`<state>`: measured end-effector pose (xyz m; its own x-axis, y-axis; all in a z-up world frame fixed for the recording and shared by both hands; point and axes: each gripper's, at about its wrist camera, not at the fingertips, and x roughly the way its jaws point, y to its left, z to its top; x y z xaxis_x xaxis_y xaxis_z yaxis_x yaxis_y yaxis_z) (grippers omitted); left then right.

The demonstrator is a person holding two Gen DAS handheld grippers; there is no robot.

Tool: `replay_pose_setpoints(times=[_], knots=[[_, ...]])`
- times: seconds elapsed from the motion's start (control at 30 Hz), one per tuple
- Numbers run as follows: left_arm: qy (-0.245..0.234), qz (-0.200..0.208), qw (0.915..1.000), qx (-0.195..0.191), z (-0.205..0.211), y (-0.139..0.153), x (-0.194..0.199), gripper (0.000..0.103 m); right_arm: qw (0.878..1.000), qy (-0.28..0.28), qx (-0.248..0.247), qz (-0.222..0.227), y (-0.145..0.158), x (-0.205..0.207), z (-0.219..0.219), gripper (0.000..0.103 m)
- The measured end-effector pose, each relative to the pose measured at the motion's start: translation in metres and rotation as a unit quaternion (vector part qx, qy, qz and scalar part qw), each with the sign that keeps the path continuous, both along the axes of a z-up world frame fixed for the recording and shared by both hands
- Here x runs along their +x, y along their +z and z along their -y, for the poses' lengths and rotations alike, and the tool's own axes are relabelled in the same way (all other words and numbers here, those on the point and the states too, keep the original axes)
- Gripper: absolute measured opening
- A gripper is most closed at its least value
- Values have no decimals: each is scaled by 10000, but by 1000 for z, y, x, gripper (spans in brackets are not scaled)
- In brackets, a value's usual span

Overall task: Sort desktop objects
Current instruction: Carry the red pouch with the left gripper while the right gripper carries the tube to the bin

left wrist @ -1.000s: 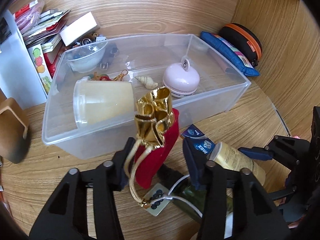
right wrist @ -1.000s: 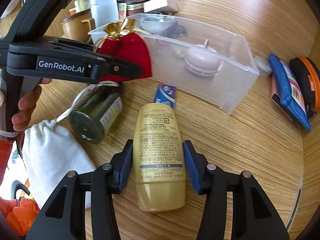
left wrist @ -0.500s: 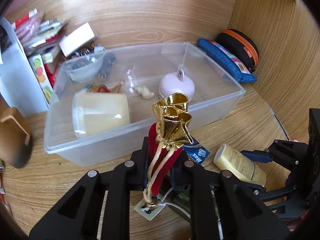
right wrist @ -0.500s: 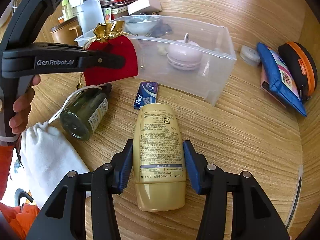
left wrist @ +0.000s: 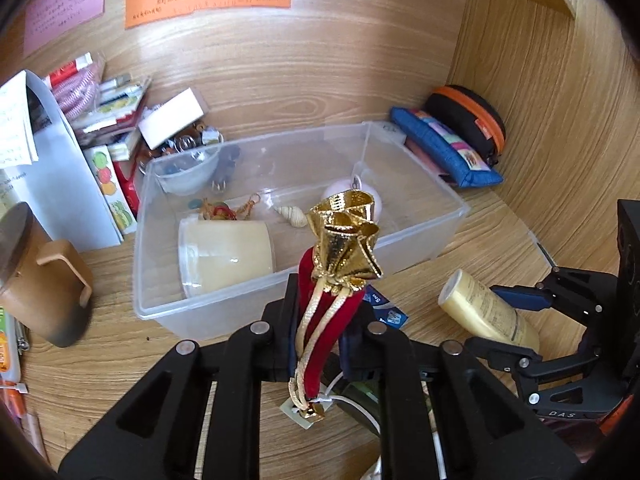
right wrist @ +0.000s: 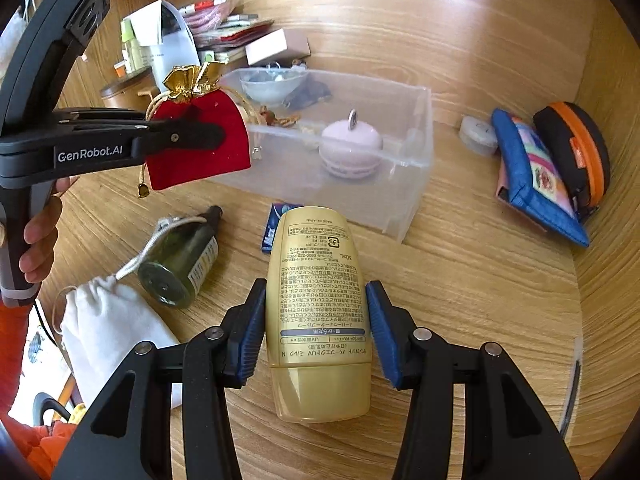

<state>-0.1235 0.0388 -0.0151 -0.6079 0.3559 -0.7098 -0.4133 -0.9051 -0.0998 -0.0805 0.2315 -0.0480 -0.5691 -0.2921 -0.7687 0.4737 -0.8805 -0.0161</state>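
Left gripper [left wrist: 320,312] has gone from open around the red velvet drawstring pouch with the gold foil top [right wrist: 200,136] a second ago to jaws clamped on its red body, and the pouch is now lifted off the wooden tabletop [right wrist: 460,280], hanging just short of the near wall of the clear plastic storage bin [left wrist: 400,248]. I read that as grasp done, transfer started; what remains is carry over the rim and release. Right gripper [right wrist: 316,328] hasn't changed: jaws open, blue pads either side of the gold-yellow sunscreen tube [right wrist: 320,300], which lies flat on the tabletop; the left pad looks to be touching or nearly so, the right shows a gap. Probably the next pick, not yet gripped. Bin already holds a cream cylindrical candle jar [left wrist: 226,256], a pink macaron-shaped case [right wrist: 350,146], a small spiral seashell [left wrist: 290,215] and a clear bowl [left wrist: 188,174]. Hard to see: in the left wrist view the pouch blocks part of the macaron case and the jaws cover the dark green glass bottle [right wrist: 180,264]; the small blue packet [right wrist: 274,228] is half behind the tube; the pouch's tag text is unreadable.
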Motion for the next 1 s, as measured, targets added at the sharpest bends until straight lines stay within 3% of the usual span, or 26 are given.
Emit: replay_pose_setpoints(times=[0.5,1.0], knots=[[143,-397,9991,-99,12,37,25,14,9987,-7,-12,-507,44,-6,8,45],[252,-650,9976,-51,30,65,25,14,9960,54,12,-896,79,-30,26,45]])
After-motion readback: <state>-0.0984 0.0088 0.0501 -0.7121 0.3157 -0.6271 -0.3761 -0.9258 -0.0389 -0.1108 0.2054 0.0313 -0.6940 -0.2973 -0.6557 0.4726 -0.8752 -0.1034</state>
